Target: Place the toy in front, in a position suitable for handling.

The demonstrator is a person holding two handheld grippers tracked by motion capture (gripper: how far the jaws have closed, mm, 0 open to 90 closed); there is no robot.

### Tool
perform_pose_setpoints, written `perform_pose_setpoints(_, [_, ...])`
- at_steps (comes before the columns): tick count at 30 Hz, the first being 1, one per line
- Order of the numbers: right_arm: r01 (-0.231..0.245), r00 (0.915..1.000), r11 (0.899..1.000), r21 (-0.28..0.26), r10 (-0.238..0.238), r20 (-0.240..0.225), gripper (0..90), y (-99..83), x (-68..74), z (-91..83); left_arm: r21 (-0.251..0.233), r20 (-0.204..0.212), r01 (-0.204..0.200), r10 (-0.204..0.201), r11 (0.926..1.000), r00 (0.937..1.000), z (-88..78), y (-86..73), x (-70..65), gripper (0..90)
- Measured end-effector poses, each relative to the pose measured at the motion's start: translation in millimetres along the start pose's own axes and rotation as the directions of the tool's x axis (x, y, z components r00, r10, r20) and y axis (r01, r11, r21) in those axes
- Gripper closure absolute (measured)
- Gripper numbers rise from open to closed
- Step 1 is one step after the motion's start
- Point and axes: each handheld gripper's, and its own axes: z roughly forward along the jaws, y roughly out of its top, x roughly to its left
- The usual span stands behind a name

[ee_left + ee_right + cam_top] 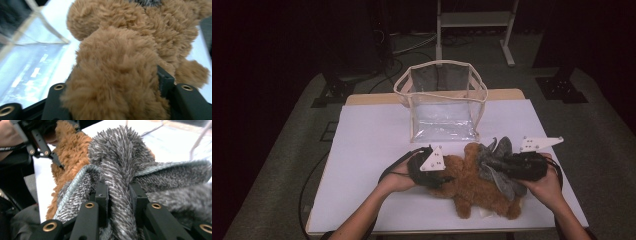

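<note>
On the white-covered table [372,150], seen from the high view, a brown teddy bear [472,187] lies near the front edge with a grey furry cloth [497,167] draped over its right part. The left tongs [447,175] meet the bear's left end, and the right tongs [484,162] reach into the grey cloth from the right; each is carried by a hand coming in from the bottom. Behind the bear, well clear of it, stands a clear plastic bag [442,107] with cream trim, its mouth open upward.

In the left gripper view, a thick tuft of the brown bear [115,75] sits between the two black jaws, which are clamped on it (the fur bulges over both of them). The clear bag [30,62] shows at the left.

In the right gripper view, a ridge of the grey cloth [120,177] rises between the jaws, which pinch it tightly. The brown bear [71,152] lies beyond, at the upper left, where the left tongs [60,162] also show beside a hand.
</note>
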Motion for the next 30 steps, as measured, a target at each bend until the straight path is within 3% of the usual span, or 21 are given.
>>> perform_pose_setpoints(6, [-0.006,0.9999,1.0,-0.021,0.006,-0.014,72.6,23.4,-17.2,12.3,0.013,-0.091,-0.007,0.008,0.9999,0.9958,-5.1,2.4,15.0,44.3])
perform_pose_setpoints(12, [0.02,0.9995,1.0,0.001,-0.02,-0.026,72.5,48.5,-24.7,34.8,0.017,-0.2,0.051,-0.047,0.9986,0.9787,-14.5,-12.6,28.7,44.3])
perform_pose_setpoints(15, [0.027,0.9993,0.999,0.027,-0.027,-0.027,72.4,51.8,-26.6,47.9,-0.007,-0.175,0.057,-0.058,0.9983,0.9829,-18.8,-18.5,21.8,43.0])
perform_pose_setpoints(20, [0.051,0.9965,0.997,0.066,-0.046,-0.07,72.6,38.2,-15.3,56.7,-0.028,-0.07,0.088,-0.09,0.9957,0.9935,-32.0,-34.6,6.4,36.7])
perform_pose_setpoints(23, [0.075,0.9933,0.996,0.057,-0.069,-0.092,72.8,26.2,0.7,52.8,-0.063,-0.003,0.112,-0.112,0.9918,0.9937,-43.5,-41.9,2.9,31.3])
perform_pose_setpoints(27, [0.099,0.9919,0.994,0.048,-0.095,-0.085,73.0,12.9,18.5,42.5,-0.068,0.019,0.137,-0.136,0.9882,0.9905,-54.7,-42.4,5.6,19.1])
perform_pose_setpoints(30, [0.107,0.9917,0.993,0.045,-0.103,-0.078,73.0,7.5,25.0,34.8,-0.06,0.056,0.135,-0.132,0.989,0.9897,-49.7,-41.8,4.9,19.9])
